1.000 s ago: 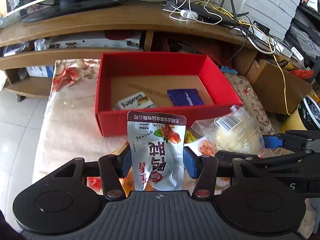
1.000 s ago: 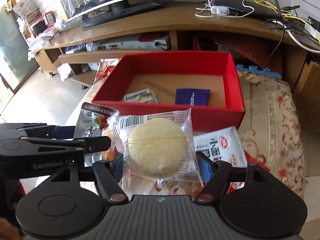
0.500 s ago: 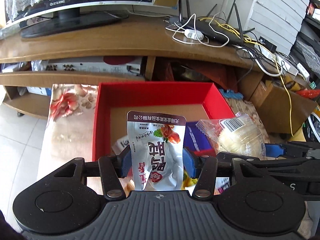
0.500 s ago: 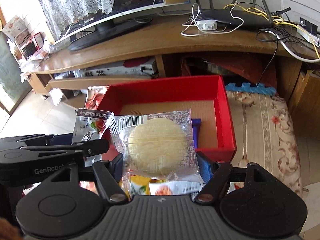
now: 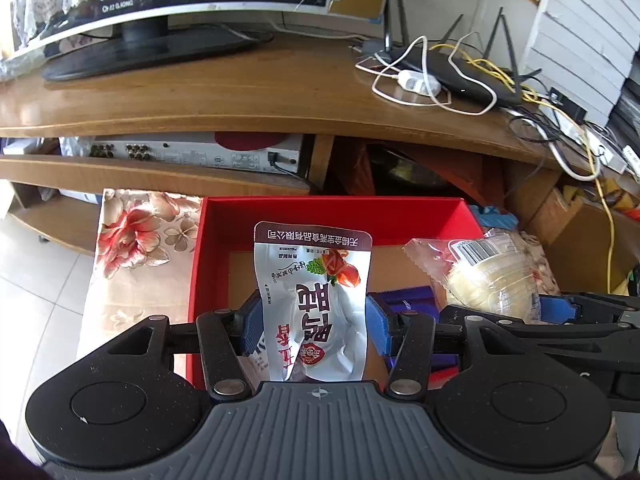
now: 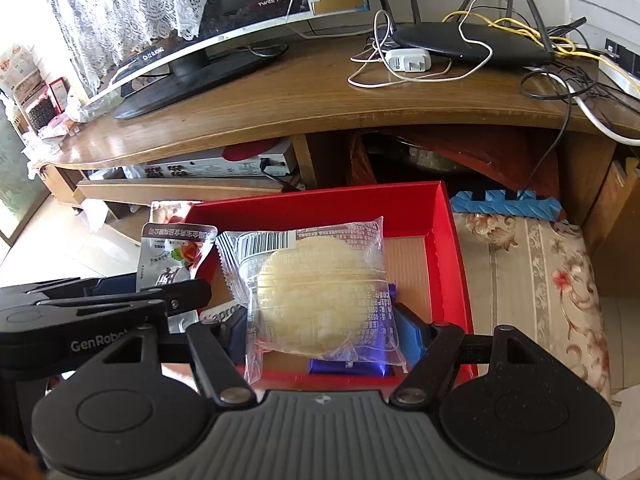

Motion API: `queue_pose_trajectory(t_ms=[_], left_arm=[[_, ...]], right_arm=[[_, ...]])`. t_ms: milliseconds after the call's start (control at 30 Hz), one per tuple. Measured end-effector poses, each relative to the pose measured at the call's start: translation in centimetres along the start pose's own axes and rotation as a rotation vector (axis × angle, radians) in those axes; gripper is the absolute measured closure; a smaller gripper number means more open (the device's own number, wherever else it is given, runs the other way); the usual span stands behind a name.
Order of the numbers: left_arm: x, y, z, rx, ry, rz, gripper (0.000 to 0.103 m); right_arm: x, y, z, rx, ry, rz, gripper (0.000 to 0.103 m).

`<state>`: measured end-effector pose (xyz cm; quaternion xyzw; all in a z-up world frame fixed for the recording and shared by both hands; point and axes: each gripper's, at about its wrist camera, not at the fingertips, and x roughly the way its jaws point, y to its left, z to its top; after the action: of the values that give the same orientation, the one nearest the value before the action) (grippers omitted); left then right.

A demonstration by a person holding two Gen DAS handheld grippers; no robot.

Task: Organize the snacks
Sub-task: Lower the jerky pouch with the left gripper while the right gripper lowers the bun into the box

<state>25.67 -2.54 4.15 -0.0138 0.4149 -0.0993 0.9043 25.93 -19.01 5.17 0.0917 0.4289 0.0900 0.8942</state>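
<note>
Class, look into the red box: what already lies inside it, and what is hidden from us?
Inside the red box lies a blue packet, partly covered by the held clear-wrapped pastry. Left of it, a white packet barely shows. The rest of the floor is covered.

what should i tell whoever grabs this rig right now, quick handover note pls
Left gripper: shut on the silver snack pouch, held upright over the red box.
Right gripper: shut on the clear-wrapped round pastry, also over the red box, toward its right side.
Already lying in the box: a blue packet on the floor under the pastry, and a white packet, mostly hidden.
Done: both snacks picked up and brought over the box.
Left: lower and release the pouch and the pastry inside. Any snacks remaining on the floral cloth are out of view from here, so check.
</note>
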Motion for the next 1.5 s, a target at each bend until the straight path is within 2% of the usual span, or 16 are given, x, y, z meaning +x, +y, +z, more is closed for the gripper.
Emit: queue_pose_trajectory(t_ms=[333,800,1100,1500], left_arm=[[3.4,0.6,0.2,-0.019,0.058,0.041,0.044],[6.4,1.3,-0.5,-0.024,0.128,0.083,0.044],[7.2,1.0,-1.4,0.004,0.147,0.11,0.044],[7.0,0.9,-1.5,0.025,0.149,0.126,0.039]], right_arm=[[3.8,-0.6,0.5,-0.007,0.048,-0.013,0.034],[7.0,-0.6,0.1,-0.025,0.103,-0.034,0.034],[8.1,-0.9,-0.3,-0.027,0.145,-0.047,0.033],[8.3,-0.8,-0.4,-0.047,0.154,-0.055,0.031]])
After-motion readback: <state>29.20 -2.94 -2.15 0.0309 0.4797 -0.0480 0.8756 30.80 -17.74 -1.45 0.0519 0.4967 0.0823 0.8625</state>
